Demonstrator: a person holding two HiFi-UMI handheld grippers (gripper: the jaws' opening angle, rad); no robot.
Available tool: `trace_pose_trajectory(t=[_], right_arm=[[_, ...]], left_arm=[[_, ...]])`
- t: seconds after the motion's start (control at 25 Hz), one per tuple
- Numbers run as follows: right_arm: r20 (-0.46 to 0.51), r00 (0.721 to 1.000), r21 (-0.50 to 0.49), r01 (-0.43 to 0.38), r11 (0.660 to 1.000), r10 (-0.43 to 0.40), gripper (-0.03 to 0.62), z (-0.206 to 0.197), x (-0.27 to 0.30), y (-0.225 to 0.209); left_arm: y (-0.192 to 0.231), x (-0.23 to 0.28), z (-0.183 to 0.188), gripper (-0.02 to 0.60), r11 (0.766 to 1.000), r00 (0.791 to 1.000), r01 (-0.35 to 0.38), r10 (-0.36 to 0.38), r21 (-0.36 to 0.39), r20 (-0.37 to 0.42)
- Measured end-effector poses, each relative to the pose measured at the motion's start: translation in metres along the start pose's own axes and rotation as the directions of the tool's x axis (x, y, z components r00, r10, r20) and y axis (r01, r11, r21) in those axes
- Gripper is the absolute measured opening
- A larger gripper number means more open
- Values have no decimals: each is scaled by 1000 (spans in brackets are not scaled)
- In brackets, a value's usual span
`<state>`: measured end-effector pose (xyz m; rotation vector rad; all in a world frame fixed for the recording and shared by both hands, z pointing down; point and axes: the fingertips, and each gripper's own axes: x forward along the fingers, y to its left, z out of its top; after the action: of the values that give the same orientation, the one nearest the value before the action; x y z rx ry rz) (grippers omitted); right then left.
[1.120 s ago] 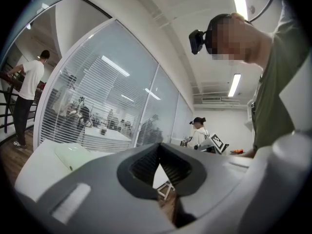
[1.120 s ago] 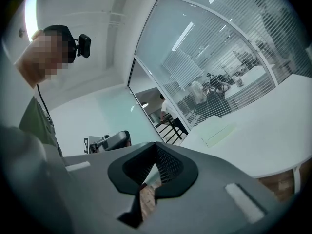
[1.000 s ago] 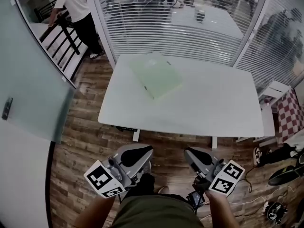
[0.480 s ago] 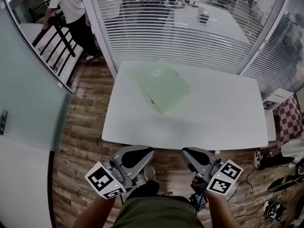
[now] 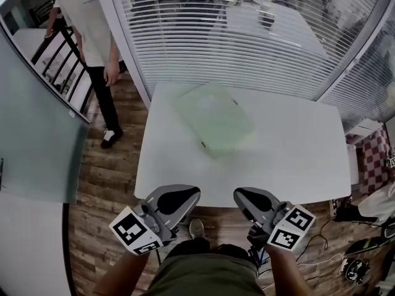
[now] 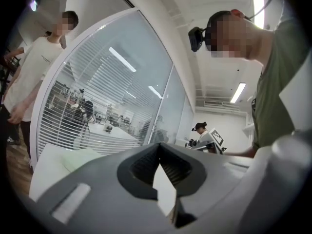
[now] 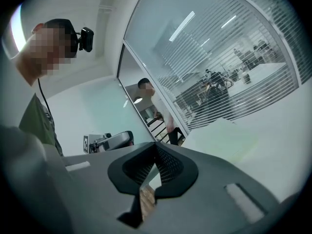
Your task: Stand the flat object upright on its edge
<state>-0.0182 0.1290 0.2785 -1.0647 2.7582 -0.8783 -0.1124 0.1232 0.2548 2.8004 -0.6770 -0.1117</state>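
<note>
A pale green flat rectangular object (image 5: 215, 119) lies flat on the white table (image 5: 296, 159), toward its far left. The left gripper (image 5: 188, 195) and right gripper (image 5: 242, 196) are held short of the near edge, jaws closed on nothing. The approach is judged not yet begun.

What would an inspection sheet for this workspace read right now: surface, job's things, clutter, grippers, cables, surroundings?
Surface: white rectangular table, holding one item only.
Job's things: pale green flat rectangular object lies flat on the table's far left part, not yet upright.
Clutter: nothing seen on the table; dark items on the floor at right.
Grippers: left gripper and right gripper are both shut and empty, at the table's near edge, apart from the object.
Cables: white cable on the wooden floor at right.
Surroundings: slatted blinds behind glass; person in a white T-shirt at left.
</note>
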Motion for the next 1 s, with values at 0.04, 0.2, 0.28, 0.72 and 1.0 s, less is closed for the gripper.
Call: trace_pose_trajectory(t=[0.04, 0.2, 0.28, 0.72, 1.0], right_arm=[[-4, 1000, -1, 0, 1000, 0, 11, 1, 4, -3], [-10, 1000, 4, 1, 1000, 0, 11, 6, 14, -18], [-12, 1000, 11, 0, 1000, 0, 11, 9, 18, -27], [-61, 995, 42, -82, 996, 84, 11, 33, 33, -89], [-88, 986, 53, -140, 989, 144, 11, 51, 39, -132]], left_arm=[[5, 2, 0, 0, 1000, 1000, -1, 1, -4, -1], [20, 9, -3, 0, 1000, 1000, -9, 9, -13, -11], [27, 15, -4, 0, 1000, 1000, -16, 16, -19, -17], [61, 68, -11, 0, 993, 993, -113, 112, -32, -35], [81, 108, -19, 0, 983, 982, -183, 182, -32, -51]])
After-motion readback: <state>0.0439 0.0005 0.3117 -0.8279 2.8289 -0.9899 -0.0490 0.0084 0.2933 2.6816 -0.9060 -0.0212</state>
